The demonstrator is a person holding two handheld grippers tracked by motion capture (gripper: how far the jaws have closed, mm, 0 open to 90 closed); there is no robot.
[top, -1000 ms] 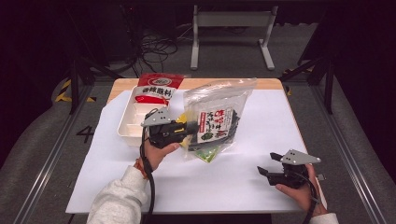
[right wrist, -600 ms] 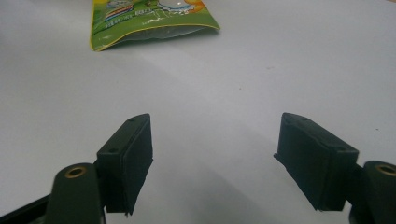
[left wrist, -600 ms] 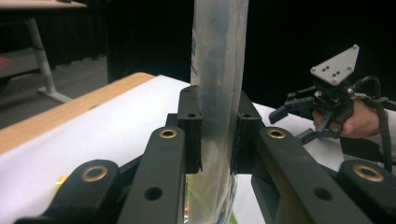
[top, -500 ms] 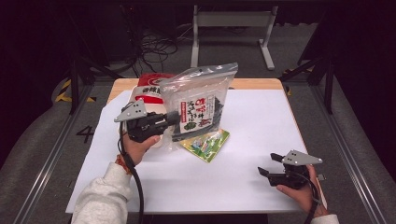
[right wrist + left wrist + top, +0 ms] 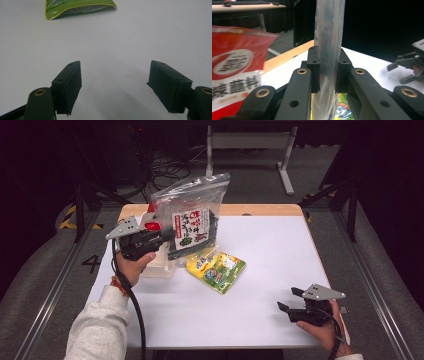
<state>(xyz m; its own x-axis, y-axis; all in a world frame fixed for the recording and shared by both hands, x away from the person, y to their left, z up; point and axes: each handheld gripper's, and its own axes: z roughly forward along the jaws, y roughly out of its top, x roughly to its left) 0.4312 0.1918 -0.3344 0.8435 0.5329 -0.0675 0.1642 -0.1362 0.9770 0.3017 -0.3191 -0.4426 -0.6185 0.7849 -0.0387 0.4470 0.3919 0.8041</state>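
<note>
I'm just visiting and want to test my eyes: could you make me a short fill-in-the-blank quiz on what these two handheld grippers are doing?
1. The left gripper is shut on the clear plastic ____ of dark seaweed.
2. The right gripper has its jaws ____.
3. The yellow-green snack packet lies flat on the ____ table cover.
4. The red sauce packet appears in the ____ gripper view.

Missing words: bag; open; white; left

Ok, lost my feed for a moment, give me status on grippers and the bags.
Left gripper shut on clear zip bag, held upright off table. Right gripper open, idle near table's front edge. Green-yellow pouch flat mid-table. Nothing in the way.
</note>
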